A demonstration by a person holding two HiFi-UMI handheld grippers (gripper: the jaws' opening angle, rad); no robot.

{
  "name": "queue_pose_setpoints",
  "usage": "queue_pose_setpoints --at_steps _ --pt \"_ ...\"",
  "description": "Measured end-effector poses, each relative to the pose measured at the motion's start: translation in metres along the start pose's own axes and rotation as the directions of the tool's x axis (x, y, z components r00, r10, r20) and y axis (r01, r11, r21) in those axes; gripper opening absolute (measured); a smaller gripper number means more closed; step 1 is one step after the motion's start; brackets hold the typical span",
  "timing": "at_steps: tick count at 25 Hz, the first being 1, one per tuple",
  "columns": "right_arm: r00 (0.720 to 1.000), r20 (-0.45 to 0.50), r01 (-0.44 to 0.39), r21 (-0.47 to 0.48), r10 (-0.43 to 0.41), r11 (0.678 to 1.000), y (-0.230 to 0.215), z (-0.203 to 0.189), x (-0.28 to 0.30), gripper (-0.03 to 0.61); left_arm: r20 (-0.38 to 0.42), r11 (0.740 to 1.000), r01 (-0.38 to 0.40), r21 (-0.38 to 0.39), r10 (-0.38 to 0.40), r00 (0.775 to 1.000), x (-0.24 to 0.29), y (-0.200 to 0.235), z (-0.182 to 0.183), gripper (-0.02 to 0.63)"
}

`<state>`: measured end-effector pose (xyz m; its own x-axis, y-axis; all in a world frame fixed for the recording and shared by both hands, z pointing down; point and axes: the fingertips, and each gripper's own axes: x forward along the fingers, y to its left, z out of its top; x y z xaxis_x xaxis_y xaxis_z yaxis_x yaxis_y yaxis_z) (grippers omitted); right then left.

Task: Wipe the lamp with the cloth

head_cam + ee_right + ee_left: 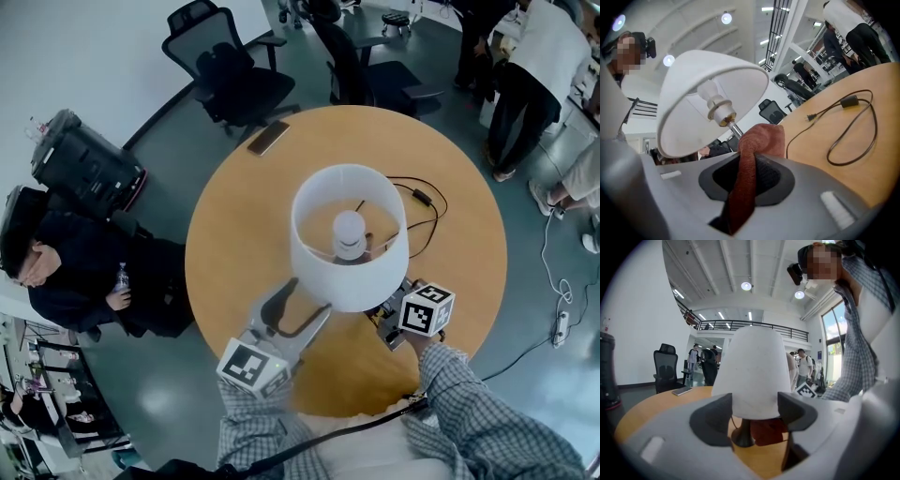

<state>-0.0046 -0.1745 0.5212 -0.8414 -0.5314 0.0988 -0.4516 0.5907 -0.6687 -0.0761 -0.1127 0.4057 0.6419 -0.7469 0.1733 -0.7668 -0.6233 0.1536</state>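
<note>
Finds the lamp upright near the middle of the round table, with the rust-red cloth pinched fast in the right gripper and tucked up under the shade beside the stem, probably to reach the underside. Shows the left gripper, jaws spread wide, at the shade's lower rim opposite, seemingly for steadying; cannot tell whether touching. Leaves the cord loose on the wood behind.

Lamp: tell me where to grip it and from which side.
Probably the slim upright stem below the shade, coming level from the near left, where the left gripper is: the shade looks too wide for the jaws, and the cloth is on the right.
</note>
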Motion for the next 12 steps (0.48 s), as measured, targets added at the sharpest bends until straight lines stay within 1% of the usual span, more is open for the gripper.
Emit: queue_pose_setpoints --at_steps 2,3,5,7,9,11,12 --pt "0.997 0.065 -0.039 -0.014 0.039 0.999 0.011 0.015 -0.004 0.073 -0.001 1.0 -0.003 -0.001 0.003 1.0 0.0 0.0 0.001 0.301" --pt "0.995 0.09 -0.045 -0.02 0.047 0.999 0.015 0.021 -0.005 0.074 0.0 1.0 -0.004 -0.001 0.004 1.0 -0.001 0.0 0.0 0.301" --pt "0.995 0.099 -0.03 -0.038 0.033 0.999 0.016 0.026 -0.003 0.073 0.003 1.0 -0.002 0.003 0.002 1.0 -0.001 0.0 -0.001 0.301" --pt "0.999 0.048 0.008 -0.064 -0.005 0.998 0.009 0.015 0.001 0.074 0.011 1.0 0.007 0.008 -0.007 1.0 0.0 0.0 -0.004 0.301" --pt "0.998 -0.026 0.053 -0.077 -0.055 0.996 -0.002 -0.004 0.005 0.074 0.019 1.0 0.014 0.009 -0.014 1.0 0.0 0.0 -0.006 0.301" --pt "0.988 -0.107 0.099 -0.08 -0.108 0.992 -0.017 -0.024 0.006 0.074 0.015 1.0 0.013 0.011 -0.013 1.0 0.0 -0.001 -0.005 0.301" --pt "0.979 -0.152 0.123 -0.085 -0.135 0.989 -0.024 -0.035 0.006 0.074 0.009 1.0 0.008 0.008 -0.008 1.0 0.0 -0.001 -0.003 0.301"
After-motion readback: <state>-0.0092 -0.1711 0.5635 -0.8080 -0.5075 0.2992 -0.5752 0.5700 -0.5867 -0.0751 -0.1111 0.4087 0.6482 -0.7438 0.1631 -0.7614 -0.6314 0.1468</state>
